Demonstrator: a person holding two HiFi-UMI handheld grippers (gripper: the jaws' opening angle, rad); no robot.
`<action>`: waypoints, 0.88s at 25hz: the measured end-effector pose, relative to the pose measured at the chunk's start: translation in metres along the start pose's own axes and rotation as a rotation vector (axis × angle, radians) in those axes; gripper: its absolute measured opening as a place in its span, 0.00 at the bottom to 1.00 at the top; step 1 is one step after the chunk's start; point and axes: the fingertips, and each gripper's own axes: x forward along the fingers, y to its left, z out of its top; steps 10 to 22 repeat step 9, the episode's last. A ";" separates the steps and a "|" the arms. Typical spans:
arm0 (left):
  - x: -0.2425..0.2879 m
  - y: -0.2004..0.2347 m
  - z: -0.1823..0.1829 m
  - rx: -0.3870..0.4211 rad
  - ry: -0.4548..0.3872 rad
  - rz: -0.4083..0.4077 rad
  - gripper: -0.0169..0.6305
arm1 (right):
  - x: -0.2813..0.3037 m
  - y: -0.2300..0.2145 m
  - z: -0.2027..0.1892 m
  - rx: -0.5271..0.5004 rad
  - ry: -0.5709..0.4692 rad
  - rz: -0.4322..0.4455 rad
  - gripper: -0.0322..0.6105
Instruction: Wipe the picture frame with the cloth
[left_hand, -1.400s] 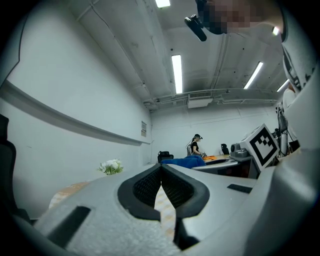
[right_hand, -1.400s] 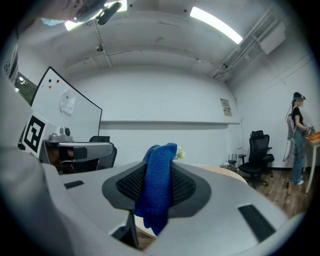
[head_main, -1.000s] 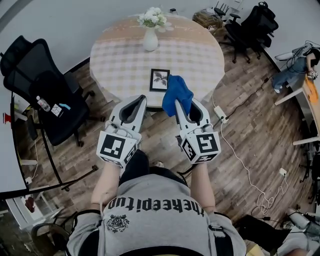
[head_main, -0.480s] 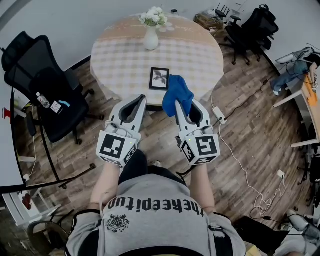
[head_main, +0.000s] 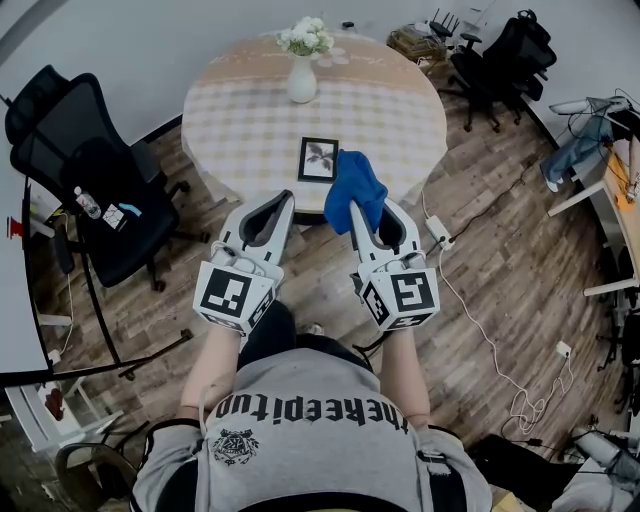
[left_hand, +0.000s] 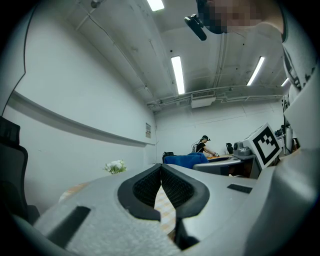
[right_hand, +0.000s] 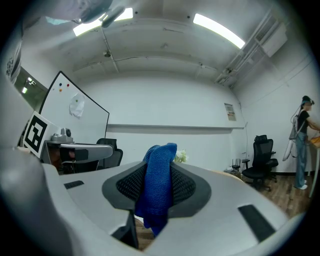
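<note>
Head view looks down on a person in a grey printed T-shirt who stands at the near side of a round table (head_main: 380, 110) with a pale checked covering, holding a gripper in each hand. The right gripper (head_main: 362, 207) reaches up to the table's near rim, and its jaws are clamped on a blue cloth (head_main: 355, 185). The cloth bunches up above the jaw tips and over the table's edge. In the right gripper view the same blue fabric sits squeezed between the two dark ribbed pads, with a fold hanging out below them. The picture frame (head_main: 319, 159), black-edged with a leaf print, lies flat on the table close to the near rim, just left of the cloth. From here I cannot tell whether the two touch. The left gripper (head_main: 281, 200) is held just off the table's near rim, below the frame. The left gripper view shows its jaws pressed together at the tips with nothing between them. At the table's far side stands a white vase (head_main: 301, 80) of pale flowers (head_main: 306, 35). A black office chair (head_main: 90, 170) sits on the wooden floor to the left of the table.
</note>
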 end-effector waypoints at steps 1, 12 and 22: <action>0.001 0.000 0.000 0.001 0.000 -0.001 0.05 | 0.001 0.000 0.000 -0.001 0.000 0.000 0.24; 0.004 0.000 -0.001 -0.001 0.001 -0.006 0.05 | 0.003 -0.001 0.001 -0.006 -0.004 0.003 0.24; 0.004 0.000 -0.001 -0.001 0.001 -0.006 0.05 | 0.003 -0.001 0.001 -0.006 -0.004 0.003 0.24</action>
